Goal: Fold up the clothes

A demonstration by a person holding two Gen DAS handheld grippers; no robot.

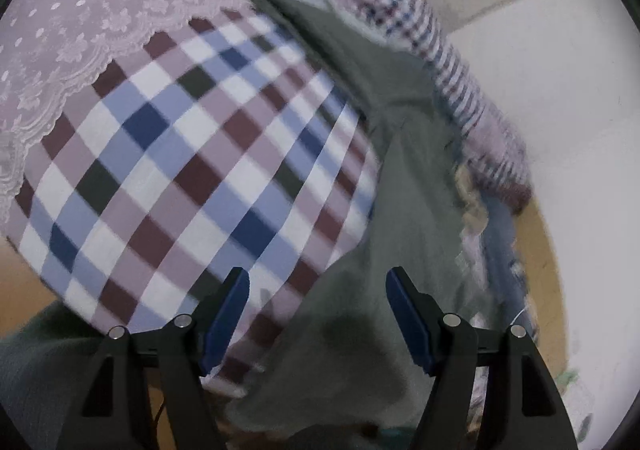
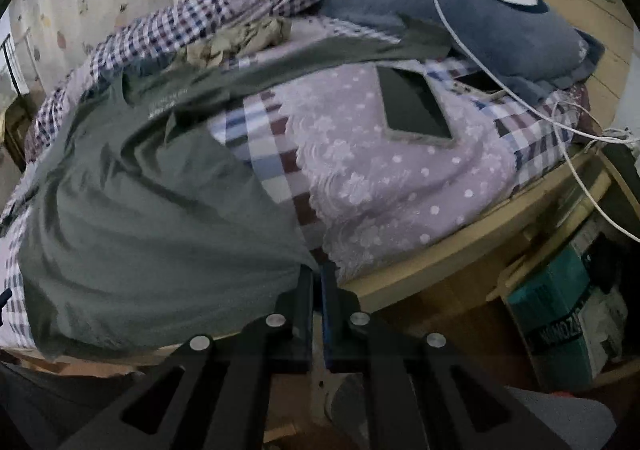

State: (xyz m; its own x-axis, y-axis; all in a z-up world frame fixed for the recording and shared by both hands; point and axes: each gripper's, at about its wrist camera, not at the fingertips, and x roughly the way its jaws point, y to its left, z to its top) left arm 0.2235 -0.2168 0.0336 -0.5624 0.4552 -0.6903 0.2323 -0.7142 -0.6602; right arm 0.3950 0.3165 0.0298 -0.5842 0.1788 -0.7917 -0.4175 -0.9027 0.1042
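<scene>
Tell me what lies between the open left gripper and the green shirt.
Nothing visible. The left gripper hangs open right over the green shirt, with only shirt cloth and the checked bedcover between its blue fingers.

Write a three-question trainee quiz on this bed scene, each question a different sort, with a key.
1. True or false: the left gripper has its jaws open.
2. Multiple choice: what does the right gripper pinch? A) the phone B) the green T-shirt C) the white cable
3. Fill in: the phone lies on the lilac dotted ____ cloth.

Key
1. True; the jaws stand wide apart over the green T-shirt.
2. B; it grips the shirt's hem, away from the white cable.
3. lace; the lilac dotted lace cloth.
</scene>
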